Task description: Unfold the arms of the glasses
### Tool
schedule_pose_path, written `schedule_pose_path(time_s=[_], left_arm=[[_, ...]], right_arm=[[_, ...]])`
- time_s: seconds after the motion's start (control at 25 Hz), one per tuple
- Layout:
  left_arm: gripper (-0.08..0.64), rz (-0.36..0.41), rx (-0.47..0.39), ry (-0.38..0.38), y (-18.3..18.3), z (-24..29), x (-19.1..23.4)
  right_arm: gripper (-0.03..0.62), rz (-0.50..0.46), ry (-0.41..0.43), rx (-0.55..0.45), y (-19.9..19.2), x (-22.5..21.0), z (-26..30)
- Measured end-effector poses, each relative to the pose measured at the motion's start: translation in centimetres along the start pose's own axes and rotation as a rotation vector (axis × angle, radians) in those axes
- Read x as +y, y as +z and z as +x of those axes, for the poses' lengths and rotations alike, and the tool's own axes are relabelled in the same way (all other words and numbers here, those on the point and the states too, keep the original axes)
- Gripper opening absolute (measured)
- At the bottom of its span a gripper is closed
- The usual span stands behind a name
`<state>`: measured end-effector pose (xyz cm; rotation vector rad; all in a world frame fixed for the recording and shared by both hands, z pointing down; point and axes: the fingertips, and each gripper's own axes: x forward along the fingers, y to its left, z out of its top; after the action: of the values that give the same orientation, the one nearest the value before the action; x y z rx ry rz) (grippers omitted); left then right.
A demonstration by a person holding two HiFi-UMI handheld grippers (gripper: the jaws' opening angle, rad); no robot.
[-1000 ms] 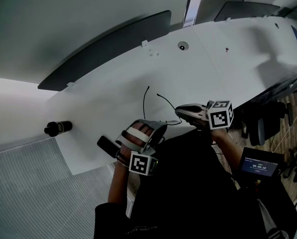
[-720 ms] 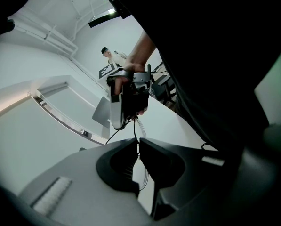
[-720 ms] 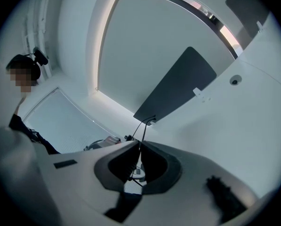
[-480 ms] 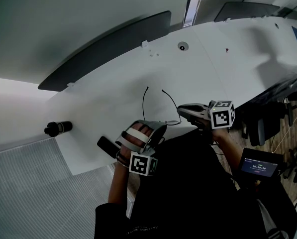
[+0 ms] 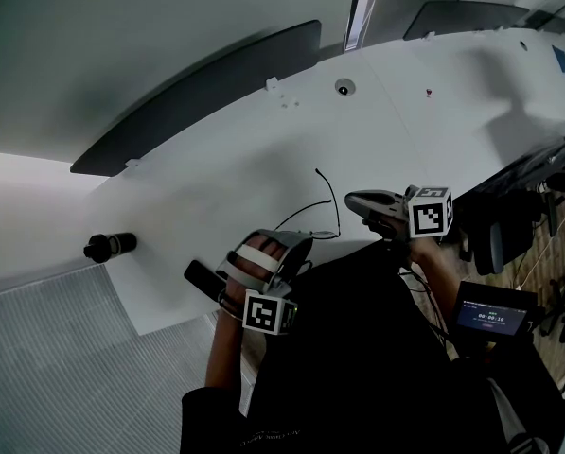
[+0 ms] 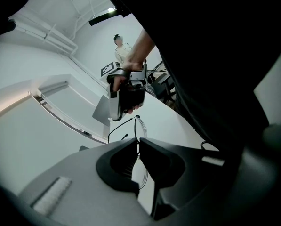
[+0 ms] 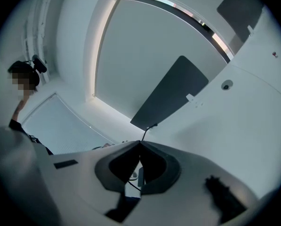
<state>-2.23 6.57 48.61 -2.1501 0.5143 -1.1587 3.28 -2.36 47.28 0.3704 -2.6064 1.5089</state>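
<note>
Position: glasses (image 6: 140, 128) are hanging between the two claws over the near edge of the white table (image 5: 433, 140). Whether they are touching the top, I cannot tell.

Left claw (image 6: 138, 142): jaws are pinching narrow on the thin wire rim at the front of the frame.

Right claw (image 7: 140, 144): jaws are closing tight on one arm (image 5: 329, 193). The pads are pressing it, and the arm's dark tip is poking out beyond them, angled away from the frame.

Risks, as I am judging them:
- The arm is thin wire. If the right claw is swinging it past the hinge stop, or pulling along it instead of around the hinge, it is likely bending or straining the hinge.
- The pads are gripping a very slim section, so a small twist is enough to let the arm slip out and spring back.
- The left claw is holding only rim wire. A hard pull from the right side is risking the frame rotating in that grip, or dropping at the table edge.

Count:
- glasses: one pair, two arms, the second lying lower; how far open it is, unclear
- claws: two
- dark cylinder (image 5: 110, 245) far left: one
- small dark flat thing (image 5: 203, 278) beside the left hand: one
</note>
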Motion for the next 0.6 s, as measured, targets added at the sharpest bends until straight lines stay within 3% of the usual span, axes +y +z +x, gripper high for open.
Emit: schedule_pose_path(time_s=[0.16,0.36,0.48,0.6], left_arm=[[0.022,0.006,0.005,-0.012,-0.1,0.1,-0.1],[0.023,0.002,-0.041,-0.011,0.7,-0.5,0.6],[0.023,-0.047,-0.071,-0.032,1.5,-1.3,1.3],[0.023,-0.05,-0.108,-0.021,2.1,-1.6,2.2]], right_arm=[[0.009,-0.02,0.071,-0.001,-0.2,1.5,0.4],[0.009,-0.374,0.009,0.043,0.0,-1.1,-0.9],[0.009,-0.451,0.119,0.087,-2.3,-0.8,-1.5],[0.009,-0.435,0.261,0.034,-2.8,1.7,-0.6]])
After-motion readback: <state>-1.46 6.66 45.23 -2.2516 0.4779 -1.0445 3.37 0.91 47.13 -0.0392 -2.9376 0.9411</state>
